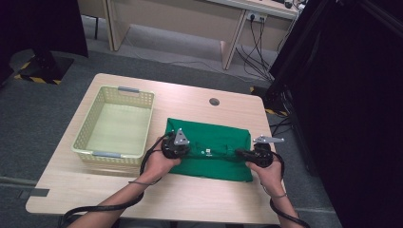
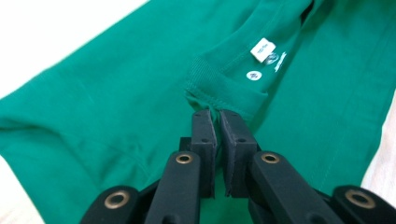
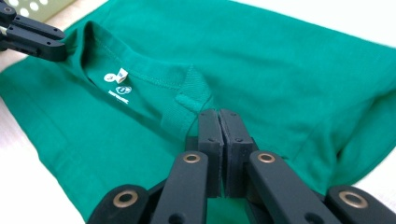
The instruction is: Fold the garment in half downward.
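So far the green shirt (image 1: 209,149) lies partly folded on the desk (image 1: 190,90), just right of the basket (image 1: 116,124). Both grippers — left gripper (image 2: 215,122), right gripper (image 3: 218,122) — have their fingers clamped on fabric at the shirt's collar, one at each end. Further folding and basketing seem left — a judgement.

I'm working in what looks like an office turned recording lab. Beyond my claws a light wooden desk (image 1: 237,26) stands against the far side, a wall socket (image 1: 256,17) with black cables (image 1: 256,52) hanging from it. Grey carpet (image 1: 43,123) lies under my table (image 1: 199,199), black curtains (image 1: 351,95) hang right, and a hazard-striped stand base (image 1: 40,71) sits far left.
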Demonstrator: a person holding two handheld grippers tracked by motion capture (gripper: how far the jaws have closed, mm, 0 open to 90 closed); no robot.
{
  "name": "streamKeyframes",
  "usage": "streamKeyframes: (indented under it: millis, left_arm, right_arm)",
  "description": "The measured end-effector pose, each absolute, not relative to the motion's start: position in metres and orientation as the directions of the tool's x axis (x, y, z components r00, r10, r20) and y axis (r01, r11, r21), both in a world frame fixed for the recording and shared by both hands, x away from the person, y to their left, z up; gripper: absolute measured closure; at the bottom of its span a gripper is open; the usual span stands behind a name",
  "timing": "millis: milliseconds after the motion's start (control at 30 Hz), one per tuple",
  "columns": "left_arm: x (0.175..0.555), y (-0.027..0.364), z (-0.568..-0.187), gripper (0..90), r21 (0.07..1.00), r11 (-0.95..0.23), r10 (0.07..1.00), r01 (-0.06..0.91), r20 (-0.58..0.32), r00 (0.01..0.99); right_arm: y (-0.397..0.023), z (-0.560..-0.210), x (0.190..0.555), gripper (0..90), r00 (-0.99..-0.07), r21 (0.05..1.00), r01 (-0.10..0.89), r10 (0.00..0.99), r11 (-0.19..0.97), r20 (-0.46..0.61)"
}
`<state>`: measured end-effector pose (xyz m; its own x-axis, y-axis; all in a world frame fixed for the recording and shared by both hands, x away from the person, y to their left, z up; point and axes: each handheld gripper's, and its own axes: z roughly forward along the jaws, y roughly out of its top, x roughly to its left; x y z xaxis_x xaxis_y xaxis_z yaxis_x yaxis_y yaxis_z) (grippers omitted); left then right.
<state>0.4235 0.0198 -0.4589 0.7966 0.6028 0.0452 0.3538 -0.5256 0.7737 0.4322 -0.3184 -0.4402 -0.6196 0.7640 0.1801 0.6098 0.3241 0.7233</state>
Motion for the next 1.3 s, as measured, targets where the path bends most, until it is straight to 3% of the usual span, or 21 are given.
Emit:
streamKeyframes:
  millis: [600,1300]
  left_arm:
    - [0.426,0.015,-0.47,82.8,0.725,-0.571,0.594,0.384,0.042,0.804]
    - [0.474,0.009,-0.47,81.6,0.727,-0.524,0.668,0.443,0.028,0.744]
  right_arm:
    - [-0.32,-0.458,0.423,87.8,-0.604,0.675,0.649,0.777,0.351,0.176]
    - [-0.316,-0.465,0.474,86.2,-0.539,0.675,0.672,0.826,0.303,0.166]
